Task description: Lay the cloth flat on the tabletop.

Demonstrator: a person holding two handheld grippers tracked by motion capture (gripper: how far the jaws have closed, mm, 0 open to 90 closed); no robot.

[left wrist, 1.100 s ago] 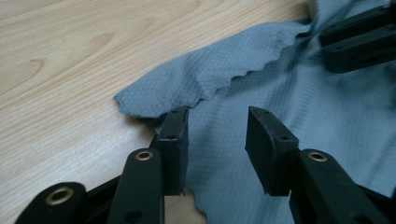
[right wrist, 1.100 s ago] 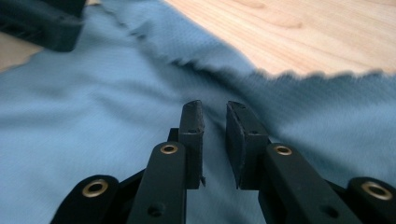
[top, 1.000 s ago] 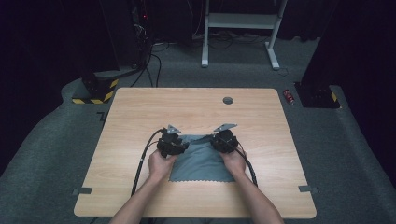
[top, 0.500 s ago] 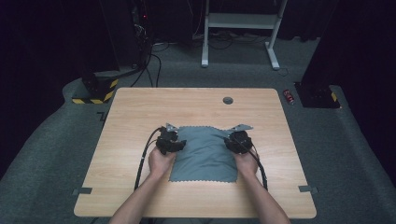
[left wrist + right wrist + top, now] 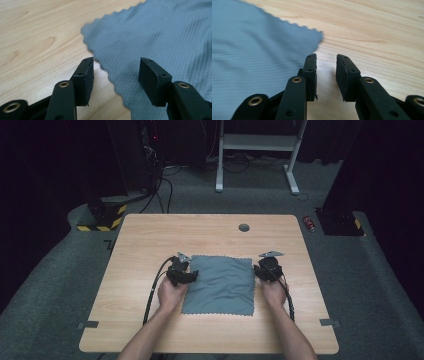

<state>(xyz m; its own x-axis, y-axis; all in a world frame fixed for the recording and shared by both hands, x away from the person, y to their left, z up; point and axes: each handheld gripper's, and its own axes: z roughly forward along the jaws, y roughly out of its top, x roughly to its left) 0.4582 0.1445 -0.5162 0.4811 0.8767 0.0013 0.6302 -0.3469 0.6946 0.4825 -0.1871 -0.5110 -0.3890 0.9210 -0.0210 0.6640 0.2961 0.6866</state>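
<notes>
A grey cloth lies spread flat on the wooden worktop, toward the person's side and roughly centred between the two hands. Its edges are scalloped, and faint creases run across the surface in the left gripper view. The left claw sits at the cloth's left edge, near the far left corner. In the left gripper view its jaws are spread wide: one jaw stands over bare wood, the other over the fabric, with the scalloped edge of the cloth running between them. Nothing is pinched. The right claw sits just beside the cloth's right edge, near the far right corner. In the right gripper view its jaws stand parted by a narrow gap over bare wood, holding nothing; the corner of the cloth lies just to the left of the left-hand jaw, and whether that jaw touches the fabric cannot be told. A small dark round fitting is set into the worktop near its far edge, well apart from the cloth.
</notes>
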